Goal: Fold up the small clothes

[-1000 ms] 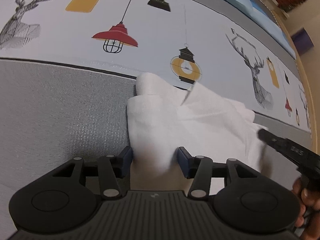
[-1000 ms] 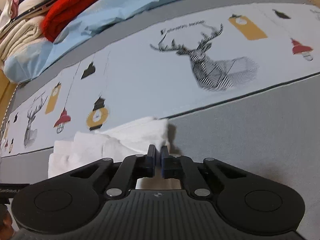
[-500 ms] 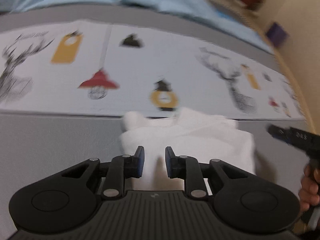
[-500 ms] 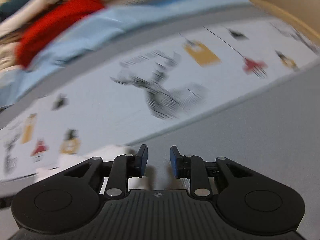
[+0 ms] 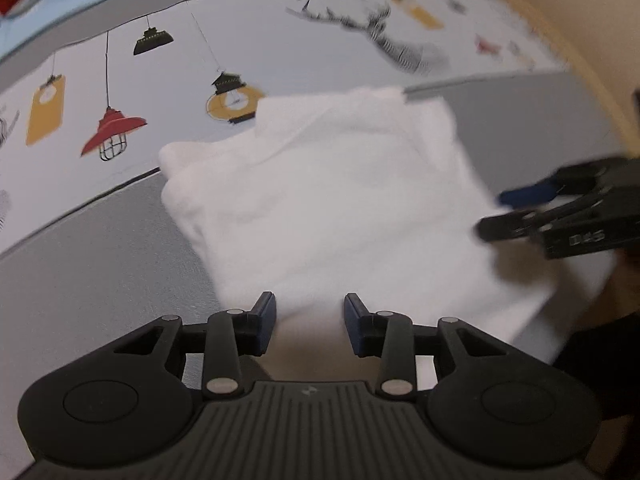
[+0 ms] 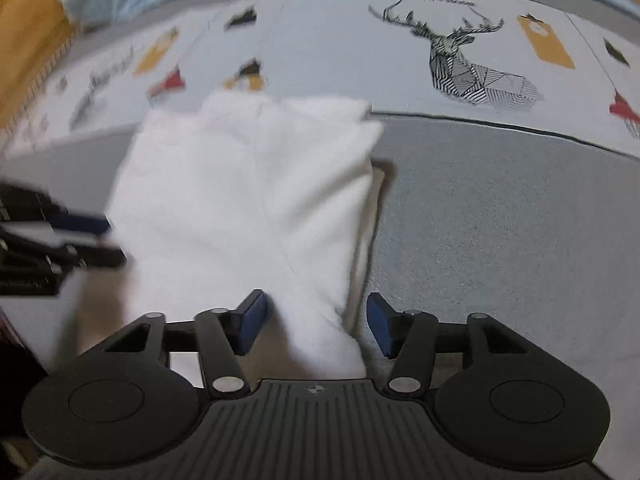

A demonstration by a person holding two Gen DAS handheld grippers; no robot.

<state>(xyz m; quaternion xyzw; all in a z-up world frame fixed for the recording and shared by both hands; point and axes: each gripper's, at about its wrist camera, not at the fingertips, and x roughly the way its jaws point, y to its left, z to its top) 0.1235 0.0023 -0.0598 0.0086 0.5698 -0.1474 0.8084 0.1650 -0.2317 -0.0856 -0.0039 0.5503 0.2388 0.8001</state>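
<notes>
Left wrist view: a grey and white bedspread printed with lamps and deer heads [image 5: 120, 240] is seen across the frame, lamp prints at upper left, a blurred deer head at upper right. A folded white cloth garment [image 5: 340, 208] is laid at frame centre, straddling the border between the grey band and the printed band. The left gripper [image 5: 310, 322] is seen at bottom centre, its blue pads partly apart and opening, the near edge of the garment lying between them with no pad pressed on it. The right gripper [image 5: 508, 212] is seen blurred at the right edge, over the garment's right side.

Right wrist view: the left gripper [image 6: 108, 240] is seen blurred at the left edge. The garment [image 6: 248, 200] fills the centre. The right gripper [image 6: 316, 324] at bottom centre is opening, fairly wide, a garment corner between the pads, ungripped.
</notes>
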